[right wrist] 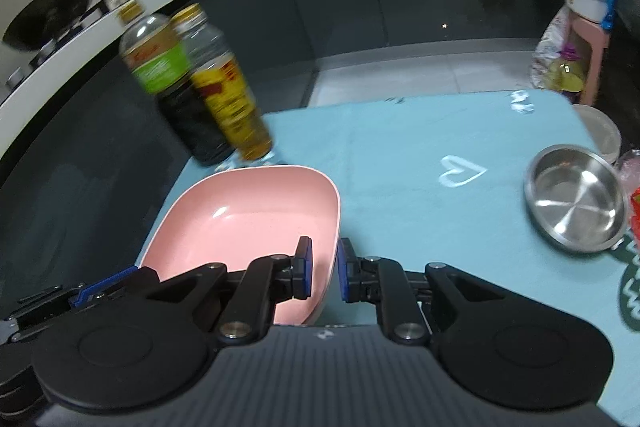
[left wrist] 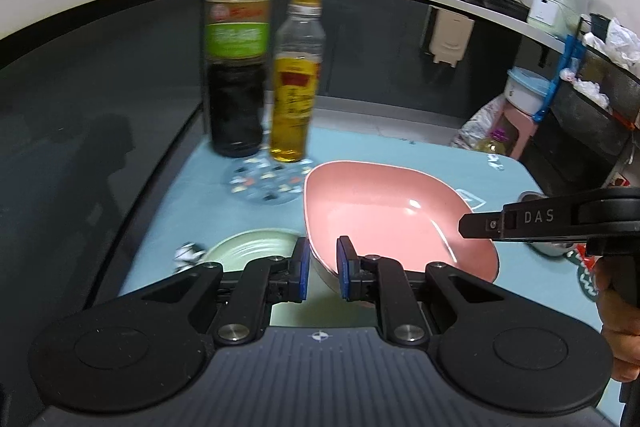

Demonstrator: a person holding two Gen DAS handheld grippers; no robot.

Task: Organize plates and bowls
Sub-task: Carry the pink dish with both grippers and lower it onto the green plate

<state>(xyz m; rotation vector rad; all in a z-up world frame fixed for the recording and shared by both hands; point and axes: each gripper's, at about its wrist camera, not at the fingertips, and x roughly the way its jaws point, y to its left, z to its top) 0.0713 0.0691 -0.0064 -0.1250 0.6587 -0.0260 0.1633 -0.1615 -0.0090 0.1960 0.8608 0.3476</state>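
A pink squarish plate [left wrist: 384, 215] is held up over the light-blue table mat [left wrist: 400, 155]. My left gripper [left wrist: 322, 269] is shut on its near left rim. My right gripper [right wrist: 324, 269] is shut on the plate's [right wrist: 248, 219] right rim; its black finger [left wrist: 500, 223] shows at the right in the left wrist view. A pale green plate [left wrist: 252, 247] lies on the mat just under and left of the pink plate. A steel bowl [right wrist: 574, 197] sits on the mat at the right in the right wrist view.
A dark soy sauce bottle [left wrist: 236, 67] and a yellow oil bottle [left wrist: 296, 83] stand at the mat's far left, by a patterned coaster [left wrist: 264, 183]. A white bowl [right wrist: 600, 131] sits behind the steel bowl. A dark cabinet wall lies to the left.
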